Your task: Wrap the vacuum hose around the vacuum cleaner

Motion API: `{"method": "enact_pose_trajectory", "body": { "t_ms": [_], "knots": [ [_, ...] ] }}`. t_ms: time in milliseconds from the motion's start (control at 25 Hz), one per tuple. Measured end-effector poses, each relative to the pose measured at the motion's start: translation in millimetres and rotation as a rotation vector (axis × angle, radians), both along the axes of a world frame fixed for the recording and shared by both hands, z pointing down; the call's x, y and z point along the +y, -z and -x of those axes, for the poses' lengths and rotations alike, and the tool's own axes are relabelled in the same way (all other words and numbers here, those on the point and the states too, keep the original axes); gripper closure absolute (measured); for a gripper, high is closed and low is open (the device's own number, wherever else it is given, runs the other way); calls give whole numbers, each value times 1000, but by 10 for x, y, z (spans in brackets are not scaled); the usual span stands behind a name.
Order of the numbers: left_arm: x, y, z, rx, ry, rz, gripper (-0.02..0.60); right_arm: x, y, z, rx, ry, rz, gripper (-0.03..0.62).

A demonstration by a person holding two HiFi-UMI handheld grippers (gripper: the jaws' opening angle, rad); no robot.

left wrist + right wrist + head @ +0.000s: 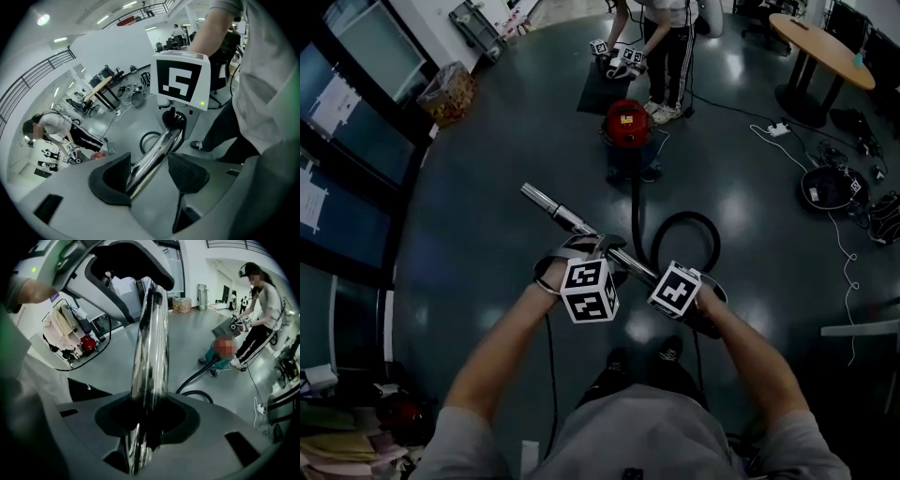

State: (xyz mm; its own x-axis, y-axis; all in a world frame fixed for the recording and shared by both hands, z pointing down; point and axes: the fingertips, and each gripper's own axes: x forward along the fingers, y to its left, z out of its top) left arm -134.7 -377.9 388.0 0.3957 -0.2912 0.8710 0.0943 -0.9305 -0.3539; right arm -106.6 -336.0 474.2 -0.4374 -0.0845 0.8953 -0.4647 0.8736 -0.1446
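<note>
A chrome vacuum wand slants across the floor in front of me. My left gripper is open around the wand, which lies against one pad with a gap to the other. Lower along the same wand, my right gripper is shut on it. The black hose curls in a loop and runs to the red vacuum cleaner, which stands farther off. In the left gripper view the right gripper's marker cube shows just beyond the jaws.
Another person stands behind the vacuum cleaner holding marker-cube grippers, beside a black mat. A round wooden table, a power strip with cables and black gear sit at the right. A basket stands by the glass wall at the left.
</note>
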Motion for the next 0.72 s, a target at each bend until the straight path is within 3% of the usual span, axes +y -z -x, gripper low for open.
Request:
{"method": "enact_pose_trajectory", "body": {
  "t_ms": [280, 600, 720],
  "knots": [
    [88, -358, -190, -156, -47, 88, 339, -29, -122, -208, 43, 142, -1, 453],
    [124, -468, -228, -262, -59, 110, 339, 12, -223, -382, 109, 253, 15, 453],
    [143, -425, -238, -268, -53, 137, 339, 62, -221, -416, 118, 296, 10, 453]
  ]
}}
